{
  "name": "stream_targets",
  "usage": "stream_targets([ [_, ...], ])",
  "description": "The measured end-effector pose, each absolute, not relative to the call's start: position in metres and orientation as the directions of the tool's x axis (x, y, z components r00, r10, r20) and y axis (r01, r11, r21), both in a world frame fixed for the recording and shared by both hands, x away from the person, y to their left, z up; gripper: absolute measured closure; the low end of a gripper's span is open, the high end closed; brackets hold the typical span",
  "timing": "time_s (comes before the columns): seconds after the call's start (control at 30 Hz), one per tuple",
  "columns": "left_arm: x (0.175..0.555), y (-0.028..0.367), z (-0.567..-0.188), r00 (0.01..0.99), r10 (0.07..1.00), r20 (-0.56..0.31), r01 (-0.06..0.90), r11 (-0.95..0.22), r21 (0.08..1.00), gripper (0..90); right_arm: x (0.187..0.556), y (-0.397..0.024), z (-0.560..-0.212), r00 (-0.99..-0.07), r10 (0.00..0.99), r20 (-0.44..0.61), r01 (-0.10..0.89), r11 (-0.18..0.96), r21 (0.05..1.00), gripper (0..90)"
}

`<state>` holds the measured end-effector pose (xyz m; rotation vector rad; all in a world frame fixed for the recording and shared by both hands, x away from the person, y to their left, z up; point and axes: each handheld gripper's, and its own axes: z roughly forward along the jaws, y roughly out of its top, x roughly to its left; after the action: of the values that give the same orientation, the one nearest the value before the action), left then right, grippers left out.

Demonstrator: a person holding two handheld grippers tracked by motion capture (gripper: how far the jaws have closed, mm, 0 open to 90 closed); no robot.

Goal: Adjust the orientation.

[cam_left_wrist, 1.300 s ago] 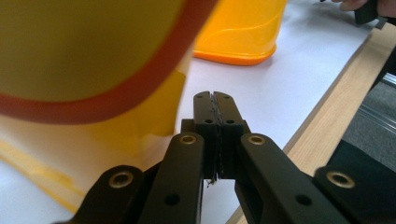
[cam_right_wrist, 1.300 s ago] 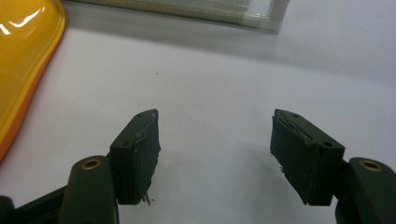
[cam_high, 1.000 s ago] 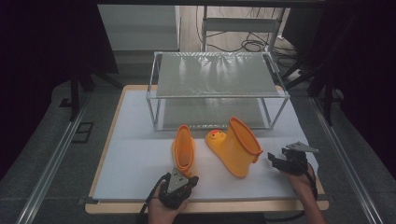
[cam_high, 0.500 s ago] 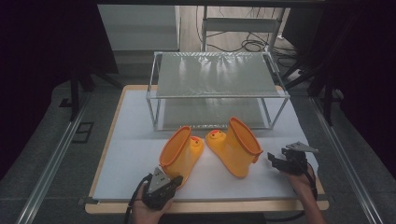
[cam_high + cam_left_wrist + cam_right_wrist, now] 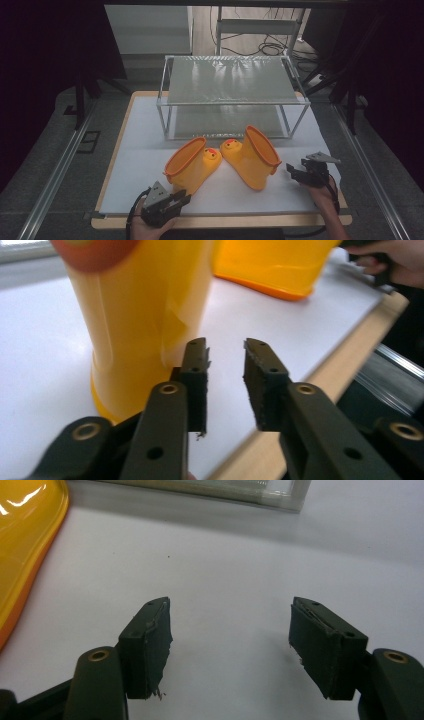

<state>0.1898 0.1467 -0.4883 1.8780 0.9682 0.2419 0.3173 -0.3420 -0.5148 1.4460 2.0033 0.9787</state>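
Left gripper has just been opening, nothing between its jaws now, sitting right beside the heel of the left yellow boot on the white bench. Right gripper holds wide and empty, near the right boot.
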Motion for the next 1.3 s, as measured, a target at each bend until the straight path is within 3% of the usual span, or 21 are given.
stream_targets([
  [0.37,0.205,0.206,-0.49,0.565,0.772,-0.292,0.591,-0.132,0.796,58.1,0.318,-0.338,-0.516,-0.335,0.942,0.022,0.603,0.196,0.774,33.5],
  [0.8,0.27,0.206,-0.48,0.526,0.813,-0.25,0.627,-0.172,0.76,50.1,0.319,-0.34,-0.516,-0.343,0.939,0.025,0.607,0.201,0.769,35.5],
  [1.07,0.286,0.203,-0.474,0.517,0.816,-0.259,0.621,-0.15,0.769,50.3,0.318,-0.339,-0.515,-0.395,0.918,0.037,0.597,0.226,0.769,48.3],
  [1.3,0.287,0.203,-0.473,0.518,0.811,-0.27,0.619,-0.138,0.773,50.0,0.317,-0.333,-0.512,-0.461,0.886,0.05,0.583,0.259,0.77,65.7],
])
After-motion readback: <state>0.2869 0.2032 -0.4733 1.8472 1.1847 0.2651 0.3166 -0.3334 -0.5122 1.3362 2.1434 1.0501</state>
